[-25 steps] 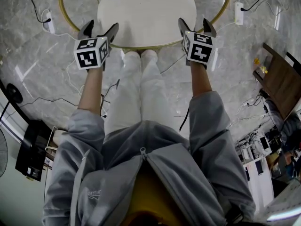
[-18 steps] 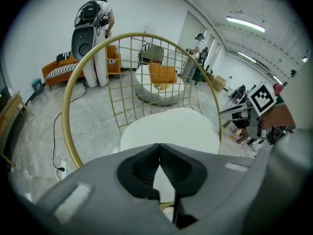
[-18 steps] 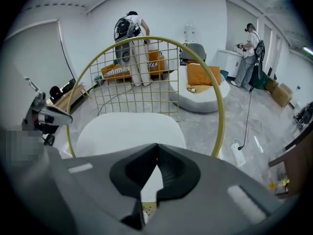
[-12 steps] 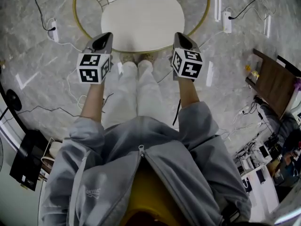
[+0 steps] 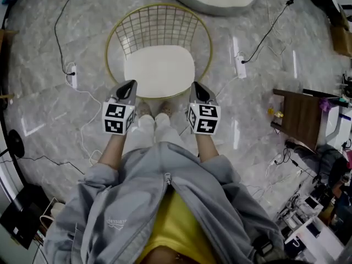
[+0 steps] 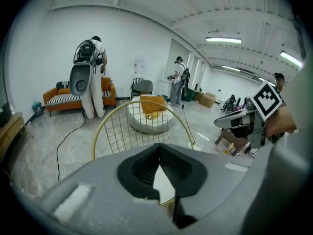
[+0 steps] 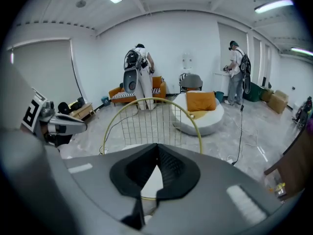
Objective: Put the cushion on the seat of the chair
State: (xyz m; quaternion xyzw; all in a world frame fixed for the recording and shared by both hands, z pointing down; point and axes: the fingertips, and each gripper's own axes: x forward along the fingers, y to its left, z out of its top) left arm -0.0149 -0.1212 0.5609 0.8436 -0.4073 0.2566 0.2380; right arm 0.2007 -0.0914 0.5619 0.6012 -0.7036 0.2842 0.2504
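Cushion (image 5: 159, 70) lies flat on the seat of the gold wire chair (image 5: 159, 23), 12 o'clock of me. My left gripper (image 5: 130, 84) sits at its 7 o'clock, right gripper (image 5: 196, 86) at 5 o'clock — both jaw pairs pressed together, nothing between them, neither touching it.

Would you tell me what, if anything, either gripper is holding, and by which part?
Nothing: left gripper and right gripper are shut, empty; cushion lies on the chair.

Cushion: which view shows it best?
The head view. The whole white cushion lies on the seat of the chair with nothing in front of it. Each gripper view shows only a sliver of it past its shut jaws.
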